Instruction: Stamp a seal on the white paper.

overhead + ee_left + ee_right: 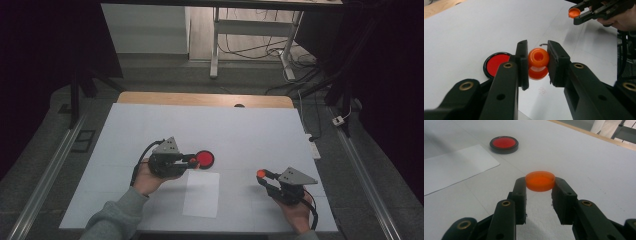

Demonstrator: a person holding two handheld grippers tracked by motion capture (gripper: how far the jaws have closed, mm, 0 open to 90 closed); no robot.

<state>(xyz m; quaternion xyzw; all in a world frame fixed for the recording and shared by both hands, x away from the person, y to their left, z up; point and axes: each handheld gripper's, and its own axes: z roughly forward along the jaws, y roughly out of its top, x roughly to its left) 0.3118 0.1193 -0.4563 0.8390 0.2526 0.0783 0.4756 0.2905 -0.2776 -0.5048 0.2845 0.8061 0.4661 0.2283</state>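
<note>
Bottle (538, 63), uncapped, sits clamped in the left gripper (537, 62) above the tabletop (250, 135) beside a red dish (496, 64); right gripper (539, 187) grips its cap (540, 180) well apart, so recapping or filling apparently remains.

High view is dim overall: the room edges at far left and right go near black, and only the white table cover (210, 130) and the floor strip at top centre read clearly. Soft grain, low detail, no hard shadows; faint shade lies under both hands. The sheet of paper (201, 194) looks slightly brighter than the cover.

Left gripper view is brighter, lit evenly from above; the black jaws at the bottom are blurred, and a soft shadow shows at upper right.

Right gripper view is mildly hazy; the near jaws are soft, the red disc (504, 144) at upper left sharper, with a pale sheen on its rim.
</note>
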